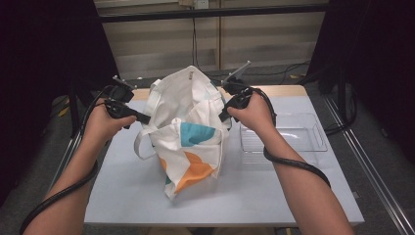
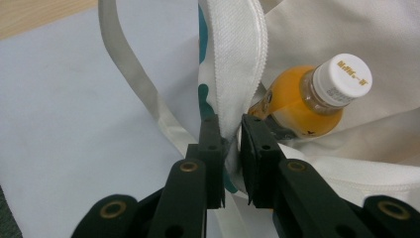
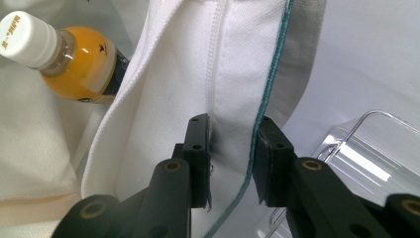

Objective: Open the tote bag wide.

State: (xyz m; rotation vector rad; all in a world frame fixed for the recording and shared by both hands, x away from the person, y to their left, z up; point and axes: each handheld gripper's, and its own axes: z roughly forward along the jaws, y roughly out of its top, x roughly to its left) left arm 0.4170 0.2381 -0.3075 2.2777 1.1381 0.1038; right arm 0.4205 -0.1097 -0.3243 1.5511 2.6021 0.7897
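At the left, the left gripper [image 2: 230, 131] has its jaws clamped on the hem of the white canvas tote bag with teal and orange shapes [image 1: 188, 132], which stands mid-table on the pale grey table [image 1: 122, 191]. Inside lies a clear plastic bottle of orange drink with a white cap [image 2: 302, 96]. The right gripper [image 3: 233, 136] pinches the opposite rim. A clear plastic tray [image 1: 298, 139] sits just beside. The cloth looks soft and floppy; the stitched rim seems the firmest hold.
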